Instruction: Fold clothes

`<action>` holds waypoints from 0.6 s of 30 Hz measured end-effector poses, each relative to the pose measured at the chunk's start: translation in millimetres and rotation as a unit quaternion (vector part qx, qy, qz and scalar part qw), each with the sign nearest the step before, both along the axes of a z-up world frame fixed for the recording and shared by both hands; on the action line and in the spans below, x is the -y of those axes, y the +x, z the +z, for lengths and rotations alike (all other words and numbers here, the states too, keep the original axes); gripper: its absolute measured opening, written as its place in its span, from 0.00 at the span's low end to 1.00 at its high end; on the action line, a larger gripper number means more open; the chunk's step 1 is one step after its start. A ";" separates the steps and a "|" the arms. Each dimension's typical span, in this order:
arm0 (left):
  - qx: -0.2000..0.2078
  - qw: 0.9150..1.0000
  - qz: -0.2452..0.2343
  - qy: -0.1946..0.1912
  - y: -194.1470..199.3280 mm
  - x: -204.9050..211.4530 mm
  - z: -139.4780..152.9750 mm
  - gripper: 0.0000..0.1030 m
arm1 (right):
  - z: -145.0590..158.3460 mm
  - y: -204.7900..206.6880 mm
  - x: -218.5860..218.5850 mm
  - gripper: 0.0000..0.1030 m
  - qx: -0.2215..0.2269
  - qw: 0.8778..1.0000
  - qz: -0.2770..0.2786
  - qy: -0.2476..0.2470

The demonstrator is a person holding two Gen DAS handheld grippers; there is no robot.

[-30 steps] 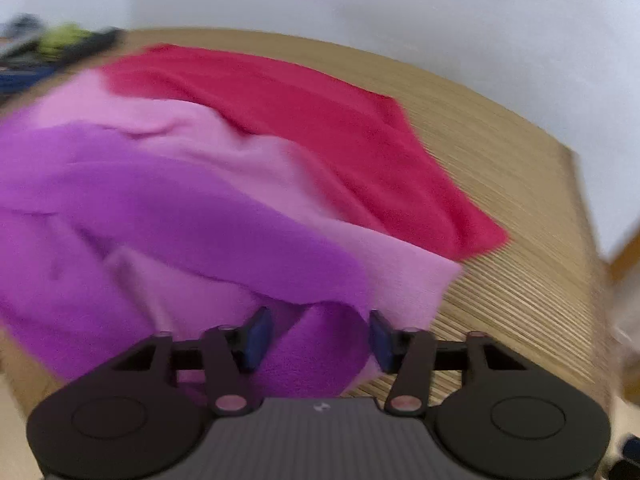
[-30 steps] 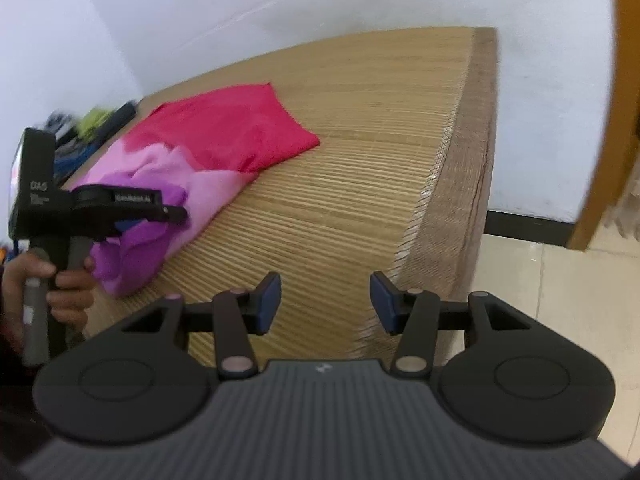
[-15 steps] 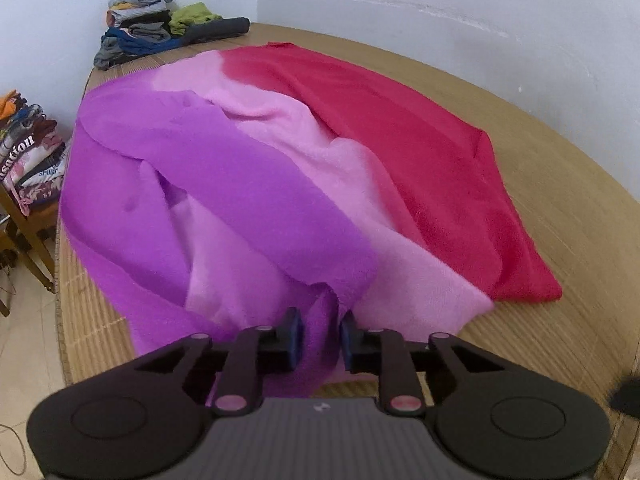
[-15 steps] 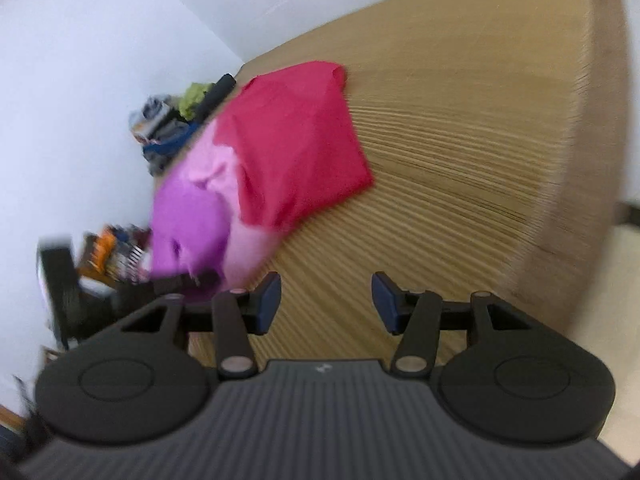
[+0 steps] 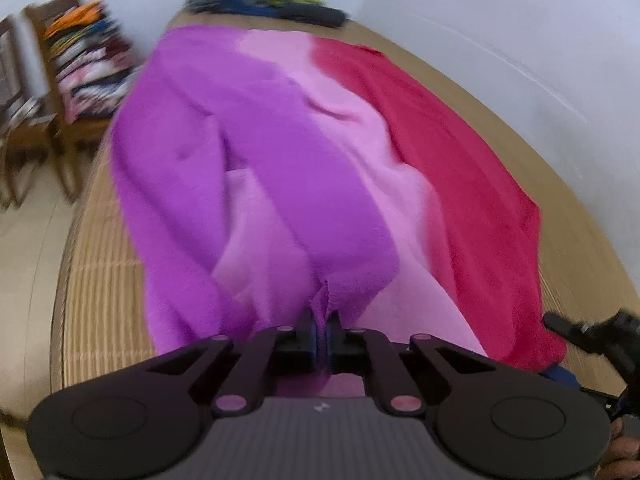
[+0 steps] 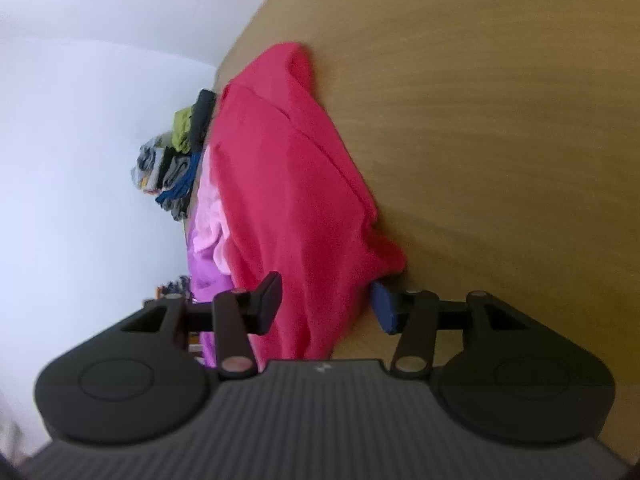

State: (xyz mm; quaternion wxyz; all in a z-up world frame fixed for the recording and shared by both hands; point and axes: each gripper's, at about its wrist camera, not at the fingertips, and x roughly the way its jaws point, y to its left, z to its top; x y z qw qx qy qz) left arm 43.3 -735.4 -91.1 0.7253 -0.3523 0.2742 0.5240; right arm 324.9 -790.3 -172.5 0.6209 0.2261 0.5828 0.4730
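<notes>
Purple-pink-red fleece garment (image 5: 280, 168) spread across woven-mat bed (image 5: 96, 280). Your left gripper (image 5: 321, 330) pinches purple near edge. Right gripper (image 6: 326, 304), jaws just closing, straddles red corner, not clamped; lift now, corner slips, fold skews.

white walls (image 5: 500, 8), pale floor (image 5: 24, 248), a wooden chair (image 5: 44, 92) stacked with clothes.
</notes>
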 end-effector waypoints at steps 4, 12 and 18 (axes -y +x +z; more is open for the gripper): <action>0.014 0.997 0.071 0.002 -15.1 16.1 19.8 0.04 | 11.3 16.9 -13.3 0.05 0.040 0.998 0.038 -0.021; 0.029 0.979 0.191 0.071 -54.5 64.0 94.6 0.03 | 102.1 96.4 -5.3 0.04 0.165 0.983 0.044 0.062; 0.004 0.968 0.226 0.112 -76.5 105.9 151.6 0.03 | 191.4 160.0 24.6 0.04 0.288 0.949 0.007 0.125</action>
